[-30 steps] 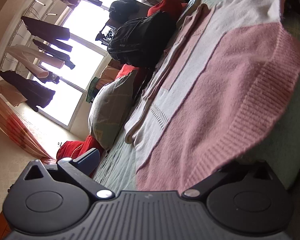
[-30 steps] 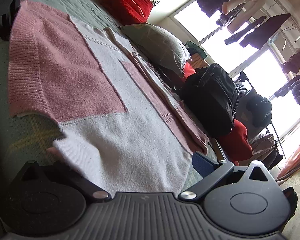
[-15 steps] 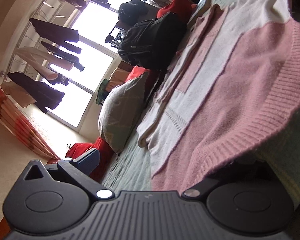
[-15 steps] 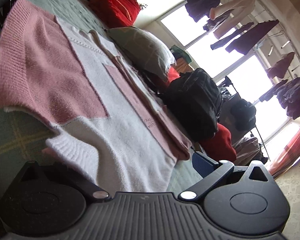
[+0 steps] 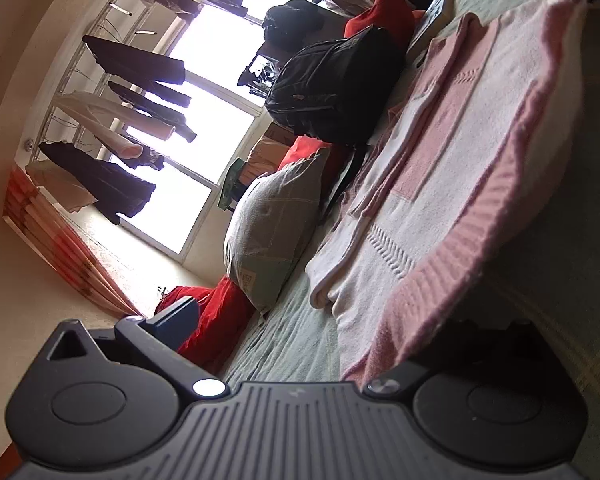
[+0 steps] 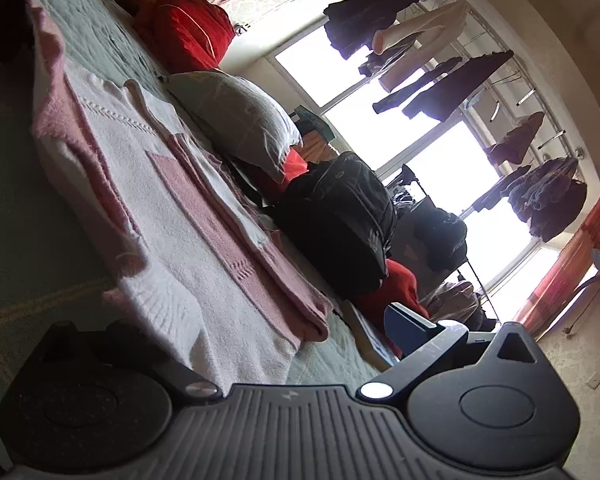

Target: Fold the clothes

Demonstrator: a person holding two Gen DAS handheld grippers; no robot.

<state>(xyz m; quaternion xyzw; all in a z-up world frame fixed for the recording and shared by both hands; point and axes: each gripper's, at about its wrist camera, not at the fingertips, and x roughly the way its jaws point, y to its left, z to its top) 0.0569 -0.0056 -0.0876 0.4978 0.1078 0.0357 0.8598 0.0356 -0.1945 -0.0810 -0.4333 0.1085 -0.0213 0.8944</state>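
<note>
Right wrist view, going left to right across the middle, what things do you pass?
Green bedspread → pink and white sweater → black backpack → bright window → orange curtain.

Sweater (image 5: 452, 184) lies spread on the bed (image 5: 296, 344). Beyond its far edge, a pillow (image 5: 272, 224) and a backpack (image 5: 336, 88) stand side by side. Behind them, windows (image 5: 204, 120), with garments (image 5: 136, 64) hanging on a rack above

Low opposite bedside views, sharing sweater (image 5: 440, 184) (image 6: 188, 216).
</note>
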